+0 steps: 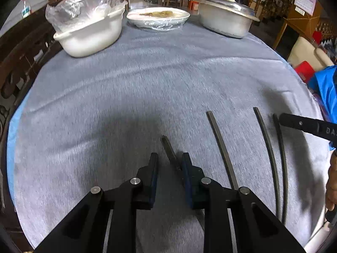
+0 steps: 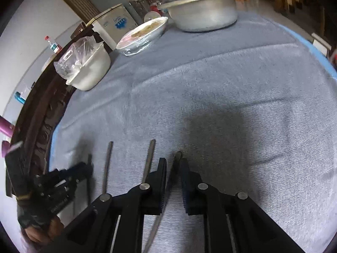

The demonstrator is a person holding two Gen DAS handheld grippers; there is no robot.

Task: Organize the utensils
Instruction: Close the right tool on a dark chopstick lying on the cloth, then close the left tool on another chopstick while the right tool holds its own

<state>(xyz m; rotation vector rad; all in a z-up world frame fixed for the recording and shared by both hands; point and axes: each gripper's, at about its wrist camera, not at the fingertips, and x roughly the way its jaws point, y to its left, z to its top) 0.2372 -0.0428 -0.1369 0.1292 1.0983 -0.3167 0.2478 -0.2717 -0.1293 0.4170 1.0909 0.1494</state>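
Note:
Several dark chopsticks lie side by side on the grey cloth (image 1: 147,84). My left gripper (image 1: 169,161) points down over the leftmost chopstick (image 1: 167,145). That stick rests against the right pad while the left pad stands apart, so the jaws are open around it. Two more chopsticks (image 1: 221,147) (image 1: 267,147) lie to its right. My right gripper (image 2: 173,164) is shut on the rightmost chopstick (image 2: 177,156), which crosses slantwise between its pads. In the left wrist view only one of the right gripper's fingers (image 1: 294,123) shows. The left gripper (image 2: 87,167) is at the far left of the right wrist view.
At the far side stand a white bowl with a plastic bag (image 1: 90,35), a film-covered plate of food (image 1: 158,16) and a lidded metal pot (image 1: 225,19). A dark carved chair back (image 2: 42,126) runs along the table's left edge. A person's hand (image 1: 331,179) shows at the right.

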